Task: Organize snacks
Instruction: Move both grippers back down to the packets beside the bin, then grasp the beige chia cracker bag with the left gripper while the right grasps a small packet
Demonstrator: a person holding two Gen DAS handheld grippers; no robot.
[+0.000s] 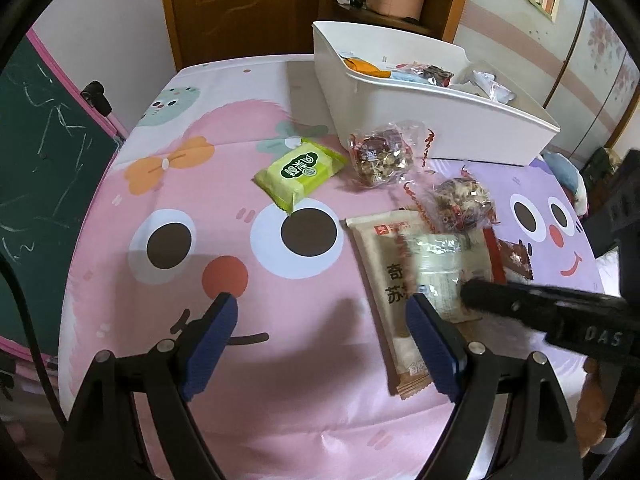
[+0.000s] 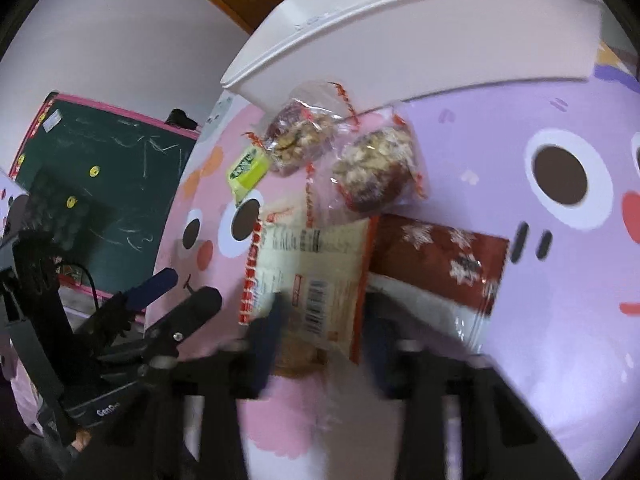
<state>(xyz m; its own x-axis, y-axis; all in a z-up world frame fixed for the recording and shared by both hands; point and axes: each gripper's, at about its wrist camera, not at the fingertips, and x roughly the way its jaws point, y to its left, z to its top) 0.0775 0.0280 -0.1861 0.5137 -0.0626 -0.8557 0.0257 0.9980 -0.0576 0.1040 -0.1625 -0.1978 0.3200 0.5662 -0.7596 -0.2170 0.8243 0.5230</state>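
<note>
My left gripper (image 1: 320, 332) is open and empty, low over the pink cloth, its right finger over the long beige cracker packet (image 1: 384, 280). My right gripper (image 2: 324, 320) has its fingers on either side of a clear packet with a barcode (image 2: 312, 276); the view is blurred, so I cannot tell whether they press it. That packet (image 1: 444, 268) lies on the beige one, with the right gripper's finger (image 1: 532, 304) over it. Two nut-and-date bags (image 1: 380, 156) (image 1: 460, 200), a green packet (image 1: 300, 172) and a dark red packet (image 2: 436, 264) lie around. The white bin (image 1: 440, 120) holds several snacks.
The cartoon cloth (image 1: 240, 400) covers the table. A green chalkboard (image 1: 44, 168) stands at the left edge. A wooden door (image 1: 240, 4) and shelf are behind the bin. The left gripper also shows in the right wrist view (image 2: 172, 292).
</note>
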